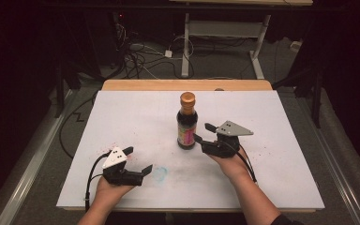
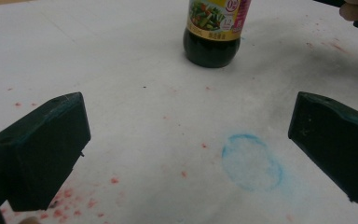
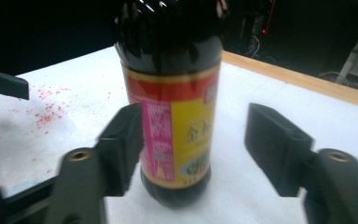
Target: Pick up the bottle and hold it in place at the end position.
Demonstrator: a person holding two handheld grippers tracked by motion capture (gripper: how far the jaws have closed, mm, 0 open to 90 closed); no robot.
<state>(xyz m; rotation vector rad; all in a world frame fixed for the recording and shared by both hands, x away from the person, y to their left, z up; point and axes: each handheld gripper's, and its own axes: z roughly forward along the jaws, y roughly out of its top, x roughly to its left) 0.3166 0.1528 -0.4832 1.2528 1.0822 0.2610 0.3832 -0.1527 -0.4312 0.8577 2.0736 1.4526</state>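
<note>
Starting on the left: the left gripper (image 1: 137,161) sits low over the near-left part of the white table (image 1: 122,108), jaws spread wide with nothing between them. In the left gripper view there's just bare tabletop ahead of it, some red speckles (image 2: 70,205) and a blue smudge ring (image 2: 253,162), with the bottle further off. So that hand looks parked, well apart from the action.

Middle of the table: the dark sauce bottle (image 1: 187,121) stands upright, orange cap (image 1: 187,98) on, label with pink and yellow panels facing roughly toward the person.

Right side: the right gripper (image 1: 204,132) is right up beside the bottle's lower half, jaws open. In the right gripper view (image 3: 195,140) one jaw sits at or just in front of the label edge and the other has a clear gap on the far side. I can't tell if that near jaw is actually touching the glass or just overlapping it in the shot.

My guess is the step is grabbing the bottle by the body. If so, I'd centre it first, since it looks off toward one jaw and closing like that could shove or tip it. Push in a touch so the pads land on the widest part of the label, keep the gripper level, then squeeze slowly. Glass plus a glossy label probably means slippery, so a firm grip low-to-mid body seems safer than going near the neck.
</note>
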